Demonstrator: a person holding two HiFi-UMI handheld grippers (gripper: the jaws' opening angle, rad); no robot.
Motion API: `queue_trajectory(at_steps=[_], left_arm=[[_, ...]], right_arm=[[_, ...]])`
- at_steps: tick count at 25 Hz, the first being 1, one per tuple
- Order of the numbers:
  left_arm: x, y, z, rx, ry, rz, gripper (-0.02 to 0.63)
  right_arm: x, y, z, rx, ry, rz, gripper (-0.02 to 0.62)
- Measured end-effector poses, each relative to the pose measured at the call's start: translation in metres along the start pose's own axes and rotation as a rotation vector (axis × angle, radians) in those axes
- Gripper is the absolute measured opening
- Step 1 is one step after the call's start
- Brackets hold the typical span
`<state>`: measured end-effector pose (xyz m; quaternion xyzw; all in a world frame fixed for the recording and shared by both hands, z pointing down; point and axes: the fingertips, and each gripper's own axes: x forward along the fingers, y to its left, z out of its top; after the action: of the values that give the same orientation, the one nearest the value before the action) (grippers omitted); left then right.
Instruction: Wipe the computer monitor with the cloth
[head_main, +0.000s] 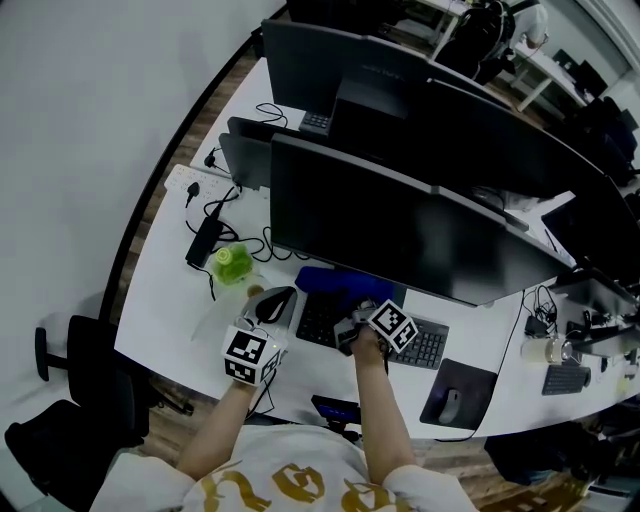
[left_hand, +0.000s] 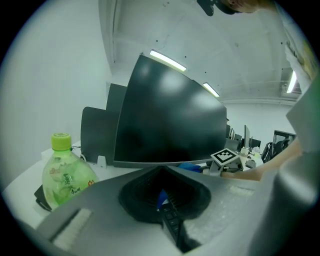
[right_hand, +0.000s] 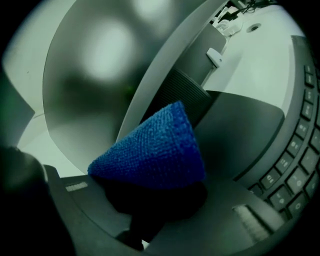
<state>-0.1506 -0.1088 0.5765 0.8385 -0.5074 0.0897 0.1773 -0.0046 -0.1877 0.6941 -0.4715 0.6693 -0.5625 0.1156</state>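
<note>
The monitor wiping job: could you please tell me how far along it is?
Done: the right gripper has the blue cloth clamped in its jaws. In hand: the cloth is held low, near the monitor's bottom edge and above the keyboard; I cannot tell whether it touches the screen. Left: wiping the screen itself, probably not begun. The left gripper is shut and empty, near the green bottle.

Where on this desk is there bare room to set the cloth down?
Widest bare patch: the desk corner left of the green bottle, in front of the power adapter. Crowded: cables behind the bottle; keyboard and cloth under the monitor.
</note>
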Motion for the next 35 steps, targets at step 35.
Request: queue_trajectory(at_steps=[35], left_arm=[[-0.032, 0.045, -0.004, -0.041, -0.026, 0.019, 0.002]], right_arm=[[0.076, 0.072, -0.098, 0.383, 0.114, 0.203, 0.069]])
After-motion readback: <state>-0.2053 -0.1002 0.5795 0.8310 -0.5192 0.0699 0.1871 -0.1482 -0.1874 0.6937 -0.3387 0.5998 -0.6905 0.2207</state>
